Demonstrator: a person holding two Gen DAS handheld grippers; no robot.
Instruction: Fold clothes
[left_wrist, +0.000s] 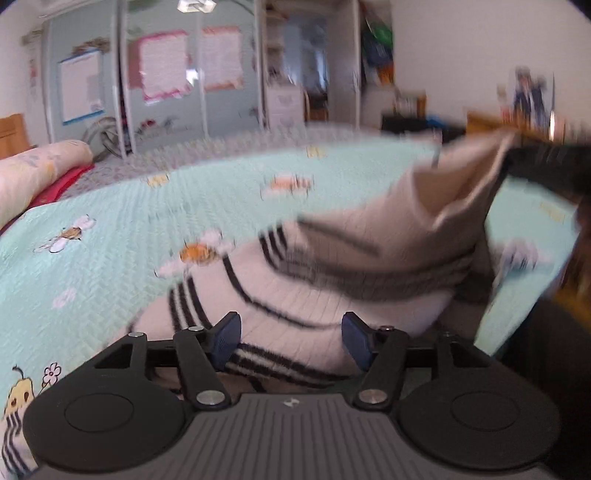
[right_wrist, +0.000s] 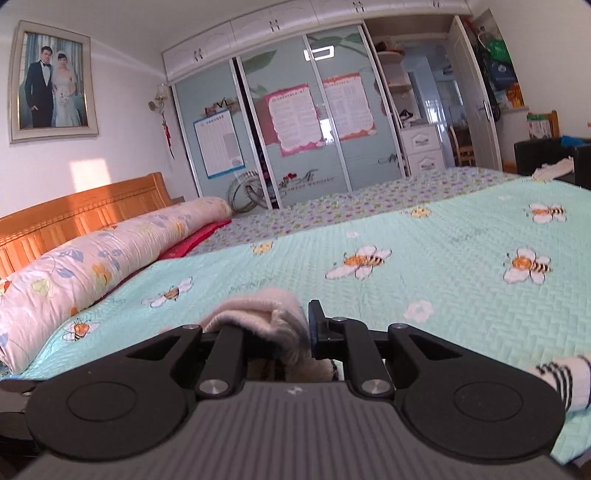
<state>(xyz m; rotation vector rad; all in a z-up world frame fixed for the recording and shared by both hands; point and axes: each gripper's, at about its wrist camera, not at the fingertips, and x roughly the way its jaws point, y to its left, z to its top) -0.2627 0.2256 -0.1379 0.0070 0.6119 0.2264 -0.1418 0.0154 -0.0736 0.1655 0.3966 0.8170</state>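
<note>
A white garment with black stripes (left_wrist: 314, 295) lies on the mint bee-print bedspread (left_wrist: 110, 240). One corner of it is drawn up in a peak toward the upper right of the left wrist view, which is blurred. My left gripper (left_wrist: 291, 339) is open low over the garment's near edge, and the striped cloth runs between its blue pads (left_wrist: 227, 338) without being pinched. My right gripper (right_wrist: 273, 328) is shut on a bunched fold of the white garment (right_wrist: 258, 310), which hides its left fingertip. A striped end of cloth (right_wrist: 561, 376) shows at the right edge of the right wrist view.
A rolled floral quilt (right_wrist: 92, 266) lies along the wooden headboard (right_wrist: 74, 214) on the left. A sliding-door wardrobe (right_wrist: 295, 129) stands past the bed's far side. A small white cloth (right_wrist: 554, 168) sits at the far right corner of the bed.
</note>
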